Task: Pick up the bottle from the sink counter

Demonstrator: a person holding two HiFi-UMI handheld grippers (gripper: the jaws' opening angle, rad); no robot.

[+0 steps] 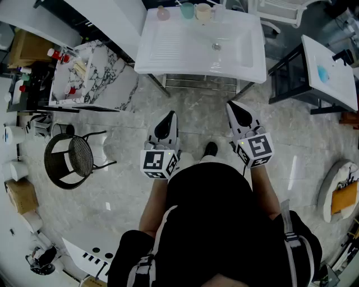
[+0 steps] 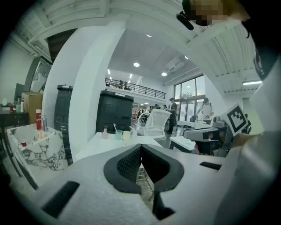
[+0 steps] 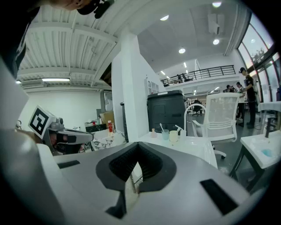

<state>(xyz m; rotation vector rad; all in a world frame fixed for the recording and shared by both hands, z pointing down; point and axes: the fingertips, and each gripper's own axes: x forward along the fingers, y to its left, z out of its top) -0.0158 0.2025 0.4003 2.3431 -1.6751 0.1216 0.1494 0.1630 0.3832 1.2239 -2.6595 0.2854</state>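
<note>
A small pink bottle (image 1: 162, 12) stands at the back left of the white sink counter (image 1: 168, 45), beside a teal cup (image 1: 187, 10) and a cream cup (image 1: 203, 12). Both grippers hover over the floor in front of the counter, well short of the bottle. My left gripper (image 1: 168, 116) is shut with nothing in it. My right gripper (image 1: 232, 105) is shut too and holds nothing. The left gripper view has the bottle (image 2: 105, 132) far off beyond the closed tips (image 2: 141, 147). In the right gripper view the bottle (image 3: 153, 131) stands past the tips (image 3: 138, 145).
A marble-topped counter (image 1: 92, 78) with small red-capped items stands to the left. A black wire stool (image 1: 74, 160) is on the floor at left. Another white sink table (image 1: 331, 70) stands at right. A white office chair (image 3: 219, 114) sits behind the counter.
</note>
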